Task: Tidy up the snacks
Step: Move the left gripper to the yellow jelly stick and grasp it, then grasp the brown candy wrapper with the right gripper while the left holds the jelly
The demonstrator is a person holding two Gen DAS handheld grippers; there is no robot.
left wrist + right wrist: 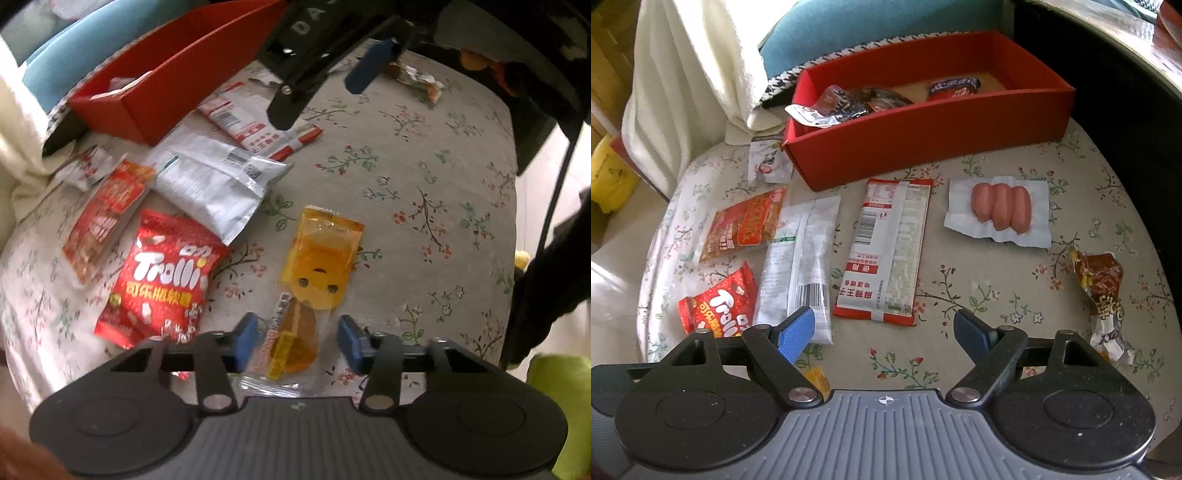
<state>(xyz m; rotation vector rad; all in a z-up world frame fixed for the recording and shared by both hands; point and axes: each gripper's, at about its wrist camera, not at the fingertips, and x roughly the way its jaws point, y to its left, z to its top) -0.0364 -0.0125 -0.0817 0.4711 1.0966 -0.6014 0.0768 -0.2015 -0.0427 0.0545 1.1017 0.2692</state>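
- Left gripper (298,341): jaws apart, nothing gripped; blue pads stand either side of a clear-wrapped orange snack (291,345) lying on the floral cloth (424,155), not touching it as far as can be told.
- Yellow pouch (322,258): flat on the cloth just beyond that snack, printed face up.
- Trolli bag (162,280): red, left of the left gripper, flat.
- Right gripper (884,334): jaws wide apart, holding nothing, hovering over the near cloth.
- Silver packet (801,258): long, printed side down, its near end just by the right gripper's left pad.
- Red-and-white packet (886,247): long, just right of the silver one, barcode up.
- Orange sachet (746,221): left of the silver packet, beyond the Trolli bag.
- Sausage pack (999,208): three pink sausages in white wrap, right of the long packets.
- Crumpled wrapper (1102,295): at the right edge of the cloth, well apart from the others.
- Small white packet (768,158): by the near-left corner of the box.
- Red box (923,136): far side of the cloth, open-topped; several dark and red wrapped snacks (860,101) lie inside, mostly at its left end.
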